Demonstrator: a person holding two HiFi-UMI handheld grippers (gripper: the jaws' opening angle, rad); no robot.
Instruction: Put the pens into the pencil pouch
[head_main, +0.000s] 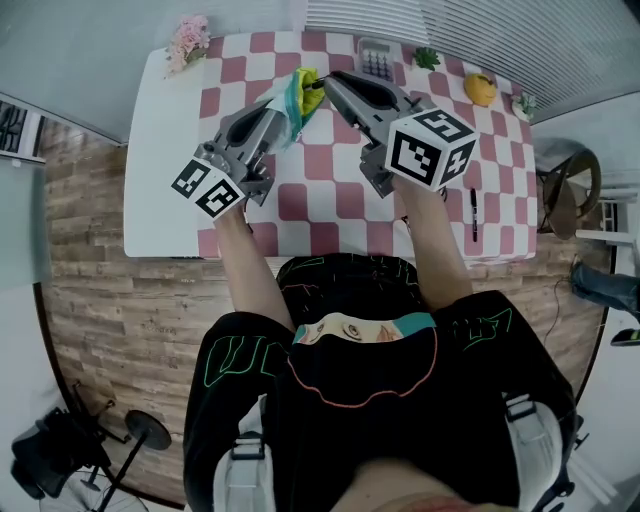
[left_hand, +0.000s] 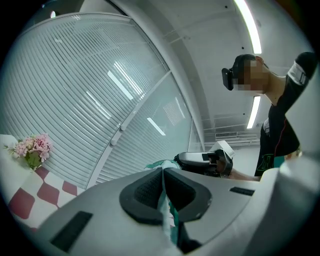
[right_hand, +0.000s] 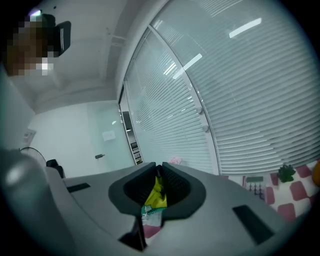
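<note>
Pink and white squares cover the cloth (head_main: 330, 215) on the table (head_main: 160, 150), the biggest thing we see. We tell every other place from the pencil pouch (head_main: 298, 98). It hangs in the air over the far part of the table, held up between our 2 grippers.

The left gripper (head_main: 288, 122) reaches the pouch from its left. Its jaws are pressed tight together on a fold of the pouch's blue-green side. The right gripper (right_hand: 159, 172) reaches the pouch from its right. Its jaws stand very close, and the yellow edge of the pouch looks squeezed between them. So we think we hold both sides of the pouch's mouth.

A calculator (head_main: 376, 60) lies just past the pouch, on its right. Pink flowers (head_main: 188, 40) stand far off to the pouch's left. 1 black pen (head_main: 473, 213) lies flat, well to the right of the pouch and nearer to us. Nothing touches it. We cannot see inside the pouch.

What could go wrong? Both grippers are busy, so 1 must let go to fetch the pen. Then the soft pouch may flop shut, or slip out of the other thin pinch. If we pull the 2 sides too hard, an edge may slide free. The pen is thin and round, so a bump could roll it off the table.
</note>
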